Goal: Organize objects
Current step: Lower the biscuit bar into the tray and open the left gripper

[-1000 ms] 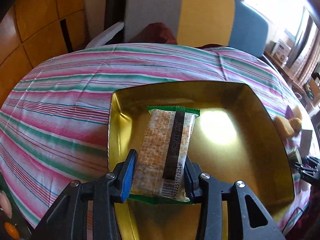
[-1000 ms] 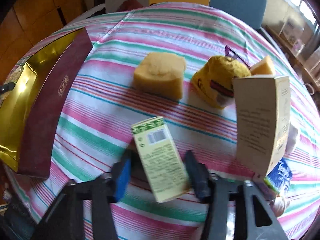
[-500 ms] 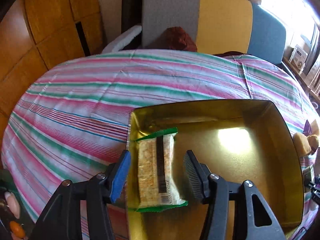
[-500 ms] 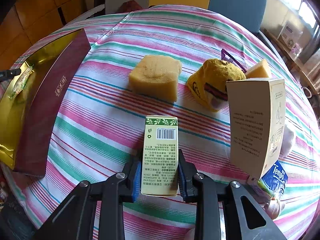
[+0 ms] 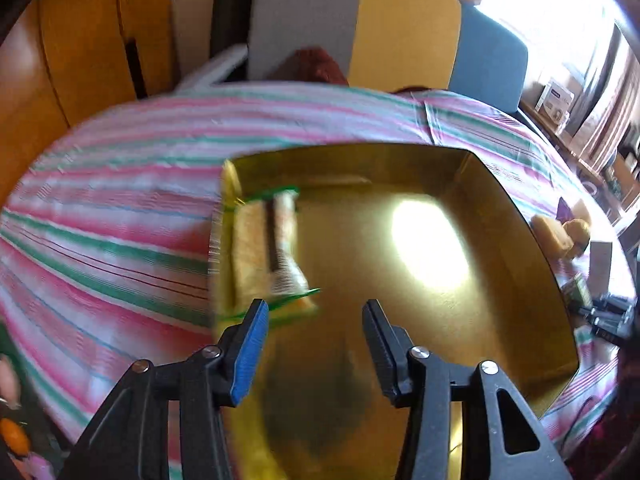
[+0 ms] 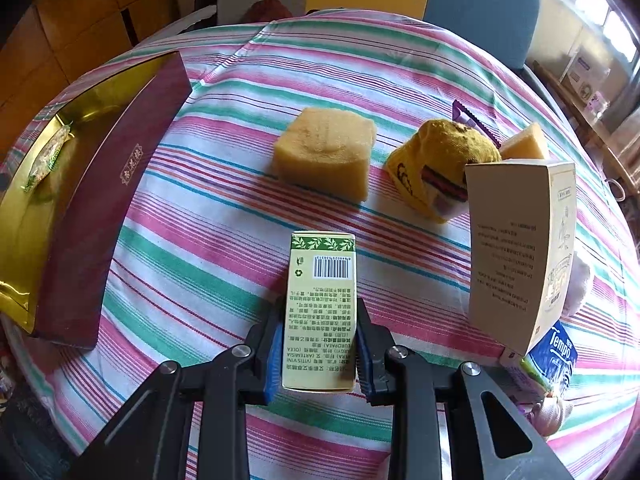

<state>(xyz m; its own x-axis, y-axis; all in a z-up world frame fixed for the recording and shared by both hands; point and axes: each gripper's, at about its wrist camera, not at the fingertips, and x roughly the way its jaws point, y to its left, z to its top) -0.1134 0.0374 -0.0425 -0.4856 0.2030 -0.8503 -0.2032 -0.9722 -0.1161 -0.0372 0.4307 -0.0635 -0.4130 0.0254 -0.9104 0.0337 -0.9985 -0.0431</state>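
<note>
In the left wrist view a green-edged snack packet (image 5: 266, 248) lies flat against the left wall of the gold-lined tray (image 5: 500, 300). My left gripper (image 5: 315, 308) hovers over the tray floor to the packet's right; its jaws are closing with nothing between them. In the right wrist view my right gripper (image 6: 320, 314) is shut on a slim green and cream box (image 6: 322, 280), held lengthwise above the striped tablecloth (image 6: 224, 216). The tray (image 6: 24, 248), with its maroon outer wall, sits at the far left with the packet (image 6: 46, 160) inside.
Beyond the held box are a yellow sponge block (image 6: 326, 152), a yellow sock bundle (image 6: 436, 164) and a sponge wedge (image 6: 524, 146). A tall cream carton (image 6: 520, 248) stands at the right, with a blue tissue pack (image 6: 556, 356) beside it. Chairs (image 6: 480, 4) ring the table's far side.
The left gripper let go of the snack packet, which now rests in the tray, and shifted right. The right gripper shut on the green box, which now points straight ahead.
</note>
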